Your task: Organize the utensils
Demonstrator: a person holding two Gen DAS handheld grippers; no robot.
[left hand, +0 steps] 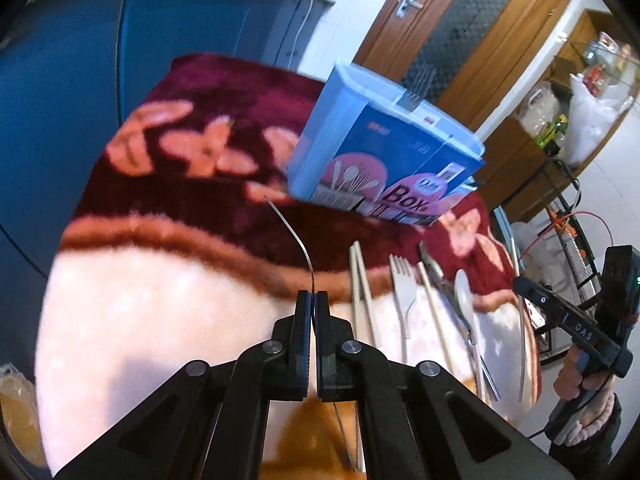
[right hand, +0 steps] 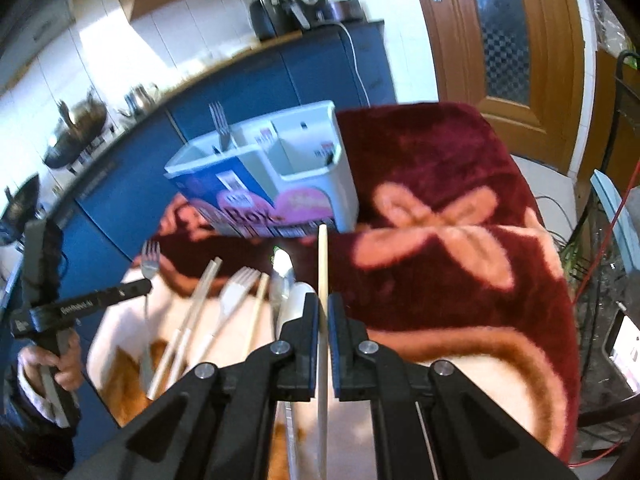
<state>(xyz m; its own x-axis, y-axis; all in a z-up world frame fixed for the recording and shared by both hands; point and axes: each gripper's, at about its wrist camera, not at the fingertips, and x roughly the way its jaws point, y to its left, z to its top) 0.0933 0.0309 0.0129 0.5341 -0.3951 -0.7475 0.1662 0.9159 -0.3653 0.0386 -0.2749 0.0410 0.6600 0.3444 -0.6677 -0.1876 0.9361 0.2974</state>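
With my left gripper (left hand: 312, 300) pinching a metal fork (left hand: 294, 236) and right gripper (right hand: 324, 304) clamping a chopstick (right hand: 322, 256), I judge both need carrying to the box (right hand: 256, 168) at upper centre.

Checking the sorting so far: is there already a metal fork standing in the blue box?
Yes, a metal fork stands upright in an end compartment of the blue box.
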